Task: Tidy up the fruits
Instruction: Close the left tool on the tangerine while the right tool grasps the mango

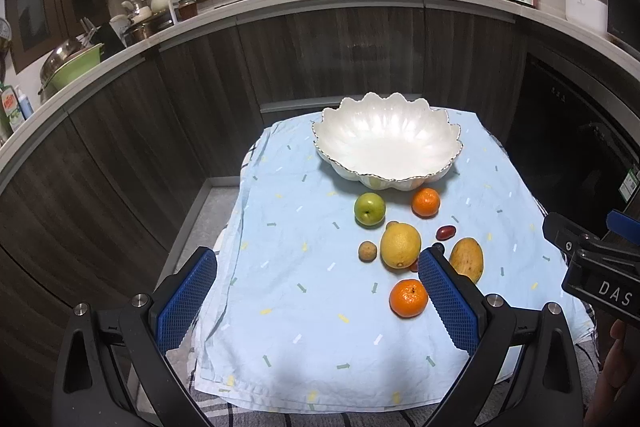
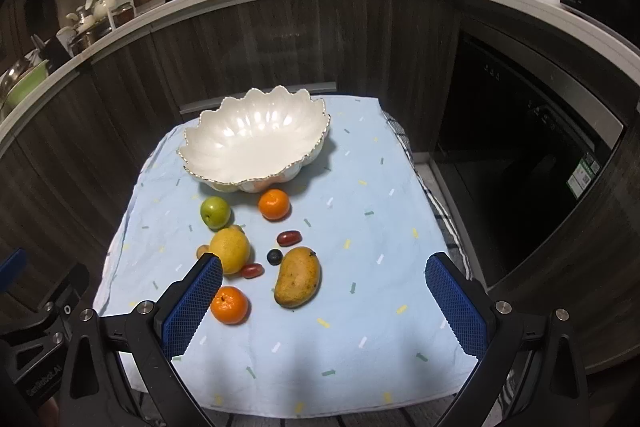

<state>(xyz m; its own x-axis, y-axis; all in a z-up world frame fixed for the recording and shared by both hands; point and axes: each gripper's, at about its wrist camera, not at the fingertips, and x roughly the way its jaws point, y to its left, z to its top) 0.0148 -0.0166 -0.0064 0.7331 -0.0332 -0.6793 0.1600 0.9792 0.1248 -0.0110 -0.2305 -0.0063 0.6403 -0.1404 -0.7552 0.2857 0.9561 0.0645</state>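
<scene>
Left gripper [image 1: 316, 301]: jaws spread wide, holding nothing, above the near left part of the cloth [image 1: 288, 307]. Bowl [image 1: 386, 143], the landmark: white, scalloped, empty, at the far end of the cloth-covered worktop.

All fruit lies on the cloth on the near side of the bowl, listed left to right in the right wrist view:
- small brown fruit [image 2: 202, 250], nearer than the bowl, just beside the lemon's left side;
- green apple [image 2: 215, 212], just before the bowl's near-left rim;
- lemon [image 2: 230, 251], nearer than the apple, long axis roughly toward the bowl, nub at the far end;
- near orange [image 2: 229, 304], farthest from the bowl, partly behind the gripper's left finger;
- red grape tomato [image 2: 252, 270], touching or nearly touching the lemon's near right side;
- far orange [image 2: 273, 203], just before the bowl's near rim;
- blueberry [image 2: 274, 257], just beside the mango's far left end;
- second grape tomato [image 2: 289, 237], between the far orange and the mango, lying crosswise;
- mango [image 2: 298, 276], long axis running from near-left to far-right, stem end toward the bowl.

Right gripper [image 2: 324, 305]: jaws wide apart, empty, above the cloth's near part, with the mango showing between its fingers.
</scene>
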